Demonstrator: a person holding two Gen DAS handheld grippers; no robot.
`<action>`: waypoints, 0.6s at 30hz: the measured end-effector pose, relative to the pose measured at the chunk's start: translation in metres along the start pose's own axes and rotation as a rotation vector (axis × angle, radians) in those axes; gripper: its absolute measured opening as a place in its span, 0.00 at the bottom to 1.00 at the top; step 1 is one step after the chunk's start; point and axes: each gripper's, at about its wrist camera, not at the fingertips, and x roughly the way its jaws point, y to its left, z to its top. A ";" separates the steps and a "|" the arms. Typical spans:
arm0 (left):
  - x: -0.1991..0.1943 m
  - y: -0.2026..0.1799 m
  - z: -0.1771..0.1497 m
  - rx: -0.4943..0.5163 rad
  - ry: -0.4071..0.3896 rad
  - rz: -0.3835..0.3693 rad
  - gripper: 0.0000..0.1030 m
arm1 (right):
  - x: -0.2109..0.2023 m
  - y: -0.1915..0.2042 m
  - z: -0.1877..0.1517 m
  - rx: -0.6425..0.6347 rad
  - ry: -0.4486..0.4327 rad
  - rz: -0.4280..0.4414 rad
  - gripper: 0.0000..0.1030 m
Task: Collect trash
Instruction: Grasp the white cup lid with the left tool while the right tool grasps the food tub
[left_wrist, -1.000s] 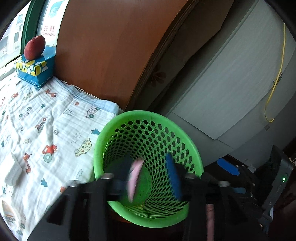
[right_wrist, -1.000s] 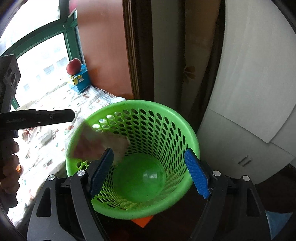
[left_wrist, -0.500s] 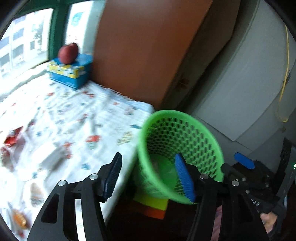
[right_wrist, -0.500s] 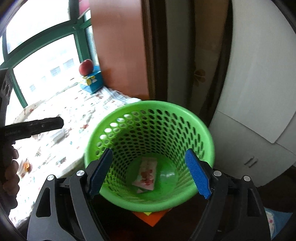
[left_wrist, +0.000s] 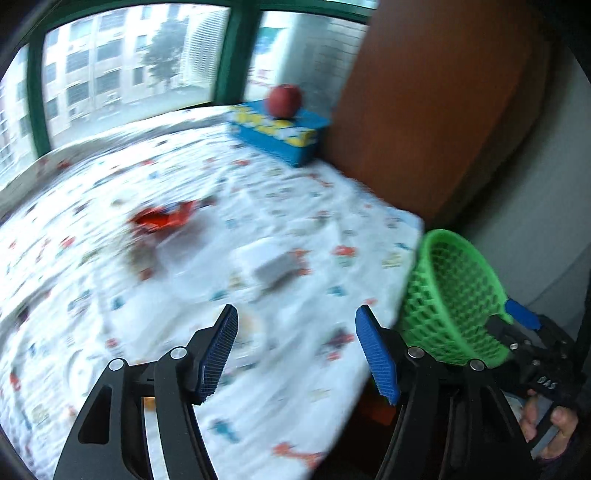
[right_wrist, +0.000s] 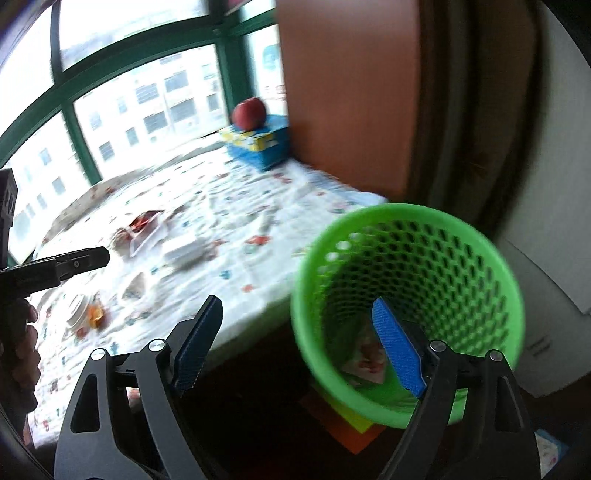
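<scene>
Both tongs empty, jaws still spreading apart. Left gripper (left_wrist: 295, 350) hangs over the printed cloth (left_wrist: 332, 206) with nothing between its blue pads (left_wrist: 218, 350). Right gripper (right_wrist: 299, 347) has its left pad over the dark gap at the table edge, its right pad in front of the green mesh basket (right_wrist: 406, 236); nothing is pinched there either.

Inside the basket: one pale wrapper with red print (right_wrist: 365, 363) lying at the bottom. My read is that the drop is done and the step in hand is going back for more.

Trash left on the cloth, going outward from the left gripper:
- white flat packet (left_wrist: 271, 264), nearest, just ahead of the jaws
- red crumpled wrapper (left_wrist: 162, 219), further back and to the left
- round white piece with an orange scrap (right_wrist: 86, 312) near the front edge, seen only from the right wrist and blurred, so I can't name it

Apple (left_wrist: 284, 100) on the blue and yellow box (left_wrist: 280, 134) at the back by the window: probably not trash, leave it.

How to do it well:
- Left takes the white packet first. It's flat, so come in low, pads straddling the short sides, and avoid bunching the cloth in the pinch.
- Keep the jaws wide until they straddle it.
- Right gripper sits nearer the basket. Send it to the front-edge scraps so the two don't cross.
- Frames are smeared. Settle over the target before closing.
</scene>
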 end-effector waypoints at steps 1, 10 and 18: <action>-0.002 0.011 -0.002 -0.013 0.004 0.015 0.65 | 0.003 0.007 0.001 -0.011 0.004 0.012 0.81; -0.009 0.106 -0.029 -0.104 0.029 0.205 0.83 | 0.027 0.056 0.009 -0.081 0.041 0.098 0.81; 0.005 0.167 -0.051 -0.186 0.100 0.242 0.86 | 0.045 0.092 0.005 -0.131 0.082 0.154 0.81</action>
